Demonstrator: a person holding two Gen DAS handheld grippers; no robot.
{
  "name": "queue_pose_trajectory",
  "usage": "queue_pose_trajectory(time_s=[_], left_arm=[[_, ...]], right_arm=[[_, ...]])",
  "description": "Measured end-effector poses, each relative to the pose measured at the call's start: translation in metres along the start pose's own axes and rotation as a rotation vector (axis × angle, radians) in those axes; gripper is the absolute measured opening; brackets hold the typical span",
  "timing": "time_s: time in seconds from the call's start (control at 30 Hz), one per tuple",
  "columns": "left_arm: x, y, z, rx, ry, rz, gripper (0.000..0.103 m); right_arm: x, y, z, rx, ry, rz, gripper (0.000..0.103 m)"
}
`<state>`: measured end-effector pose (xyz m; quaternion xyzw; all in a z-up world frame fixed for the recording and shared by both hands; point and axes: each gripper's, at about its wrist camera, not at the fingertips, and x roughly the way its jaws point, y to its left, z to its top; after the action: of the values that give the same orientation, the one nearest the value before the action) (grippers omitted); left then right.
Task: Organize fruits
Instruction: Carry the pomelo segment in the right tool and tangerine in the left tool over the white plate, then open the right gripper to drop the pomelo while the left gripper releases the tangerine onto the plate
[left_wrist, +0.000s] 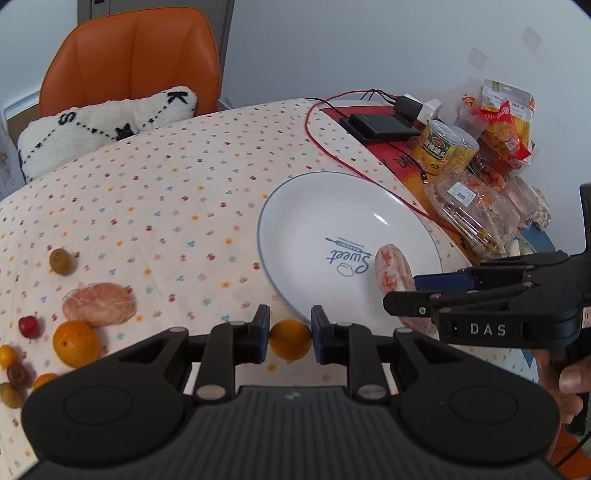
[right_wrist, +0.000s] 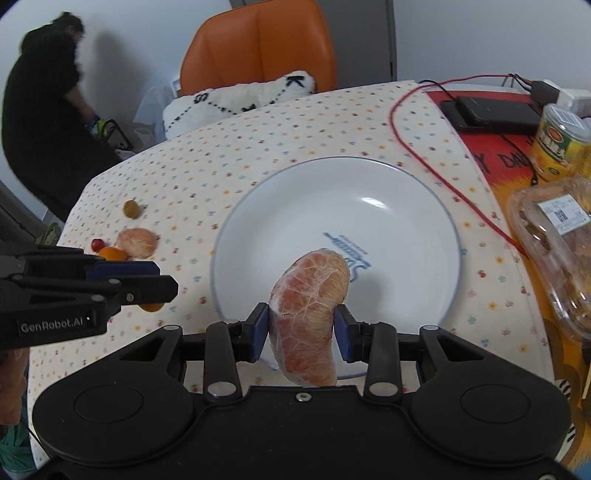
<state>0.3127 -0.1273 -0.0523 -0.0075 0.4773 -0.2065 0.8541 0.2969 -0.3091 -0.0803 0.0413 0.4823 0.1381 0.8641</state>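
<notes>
- Right now the peeled pomelo segment (right_wrist: 308, 317) stands nearly upright between the blue pads of the right gripper (right_wrist: 301, 332), over the near rim of the white plate (right_wrist: 369, 177), low and centre in the right wrist view; the fingers are closed on its lower middle, only as wide as the segment is thick
- It looks soft and light, with a thin membrane over juicy flesh, so I judge it would bruise or tear under a hard squeeze and may slide on its skin; the thick middle is the safest place to hold, not the tapered ends
- At the bottom centre of the left wrist view, the left gripper (left_wrist: 290, 338) has a small orange (left_wrist: 290, 343) between its fingers, which touch both of its sides, just short of the plate's near edge; the orange looks firm, round and apt to roll, best gripped across its widest part
- Further fruit lies at lower left of that view on the dotted cloth over the counter (left_wrist: 166, 192): a second pomelo segment (left_wrist: 98, 304), a larger orange (left_wrist: 75, 343), a red berry (left_wrist: 28, 326) and an olive-green fruit (left_wrist: 61, 261)
- Beyond the plate, at upper right, are cans (left_wrist: 437, 146), snack packets (left_wrist: 506, 122) and a red cable (left_wrist: 325, 147)
</notes>
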Motion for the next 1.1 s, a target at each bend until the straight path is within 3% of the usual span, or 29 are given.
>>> queue_pose_trajectory(time_s=[0.5, 0.77, 1.1], left_arm=[[0.057, -0.026, 0.037, 0.044, 0.082, -0.007, 0.022], [0.078, -0.029, 0.053, 0.051, 0.113, -0.007, 0.022], [0.087, -0.020, 0.060, 0.027, 0.130, 0.047, 0.026]], right_arm=[[0.025, -0.036, 0.020, 0.030, 0.054, -0.077, 0.036], [0.027, -0.047, 0.031, 0.039, 0.038, -0.092, 0.036], [0.030, -0.051, 0.037, 0.047, 0.021, -0.105, 0.036]])
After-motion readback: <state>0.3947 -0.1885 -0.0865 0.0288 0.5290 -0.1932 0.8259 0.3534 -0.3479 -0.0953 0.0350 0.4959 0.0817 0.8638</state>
